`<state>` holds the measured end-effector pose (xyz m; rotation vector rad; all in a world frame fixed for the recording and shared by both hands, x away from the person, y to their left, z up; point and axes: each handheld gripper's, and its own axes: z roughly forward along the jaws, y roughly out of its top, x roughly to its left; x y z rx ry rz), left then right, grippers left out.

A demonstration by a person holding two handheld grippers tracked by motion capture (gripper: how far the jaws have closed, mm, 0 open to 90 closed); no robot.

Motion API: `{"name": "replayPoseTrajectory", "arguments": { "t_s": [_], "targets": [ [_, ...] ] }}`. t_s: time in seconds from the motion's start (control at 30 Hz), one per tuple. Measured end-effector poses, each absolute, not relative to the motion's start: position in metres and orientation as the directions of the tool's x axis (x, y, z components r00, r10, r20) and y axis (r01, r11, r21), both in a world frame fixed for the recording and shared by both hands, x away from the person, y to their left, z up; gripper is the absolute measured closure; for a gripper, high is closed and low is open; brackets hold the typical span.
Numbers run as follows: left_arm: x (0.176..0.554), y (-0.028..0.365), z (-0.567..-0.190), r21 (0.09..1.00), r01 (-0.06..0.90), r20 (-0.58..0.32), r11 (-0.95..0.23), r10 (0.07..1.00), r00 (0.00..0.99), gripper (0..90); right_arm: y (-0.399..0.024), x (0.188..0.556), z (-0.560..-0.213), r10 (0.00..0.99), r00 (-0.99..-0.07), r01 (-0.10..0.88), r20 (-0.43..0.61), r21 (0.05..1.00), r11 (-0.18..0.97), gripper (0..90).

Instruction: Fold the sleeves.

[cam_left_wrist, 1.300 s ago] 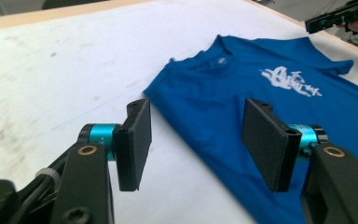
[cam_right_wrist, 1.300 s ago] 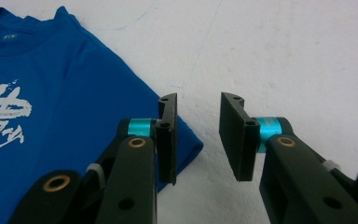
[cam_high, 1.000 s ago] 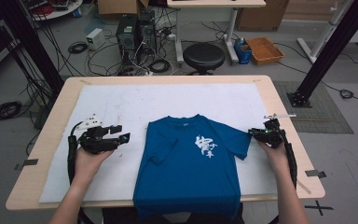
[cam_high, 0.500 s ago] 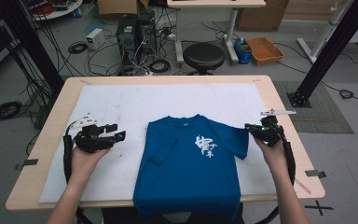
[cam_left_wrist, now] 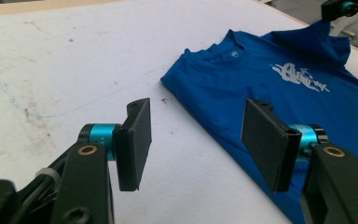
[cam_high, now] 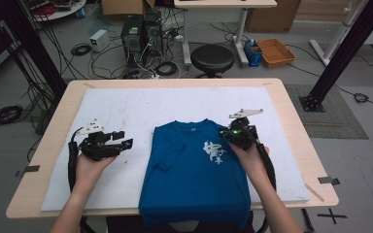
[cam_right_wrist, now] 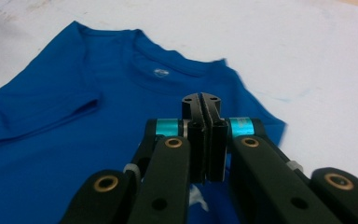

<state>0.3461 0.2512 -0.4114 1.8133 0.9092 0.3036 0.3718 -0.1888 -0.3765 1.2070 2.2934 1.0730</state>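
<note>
Left gripper (cam_left_wrist: 193,140) spread wide over bare mat; right gripper (cam_right_wrist: 204,135) pressed together (above the shirt (cam_high: 194,170)).

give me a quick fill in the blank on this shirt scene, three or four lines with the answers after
1. The T-shirt on the white mat is ____ in colour.
2. The left gripper has its jaws ____.
3. The right gripper has its jaws ____.
4. In the high view, the shirt's hem hangs over the ____ edge of the table.

Missing words: blue; open; shut; near
</note>
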Motion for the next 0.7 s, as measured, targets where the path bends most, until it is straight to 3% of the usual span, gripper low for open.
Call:
{"name": "replayPoseTrajectory", "arguments": {
  "t_s": [0.13, 0.27, 0.4, 0.7],
  "targets": [
    [0.347, 0.249, -0.414, 0.875, 0.449, -0.204, -0.183, 0.701, 0.683, 42.9, -0.165, 0.374, -0.383, 0.783, -0.621, 0.539, 0.038, 0.747, 0.39, 86.8],
    [0.347, 0.246, -0.416, 0.87, 0.454, -0.202, -0.194, 0.699, 0.686, 42.9, -0.154, 0.372, -0.385, 0.754, -0.655, 0.513, 0.037, 0.755, 0.409, 74.6],
    [0.348, 0.245, -0.417, 0.868, 0.454, -0.198, -0.202, 0.698, 0.688, 42.9, -0.188, 0.361, -0.382, 0.778, -0.622, 0.532, 0.092, 0.778, 0.334, 72.3],
    [0.347, 0.24, -0.415, 0.874, 0.433, -0.158, -0.223, 0.71, 0.686, 42.8, -0.223, 0.34, -0.405, 0.805, -0.59, 0.542, 0.06, 0.768, 0.34, 69.5]
  ]
}}
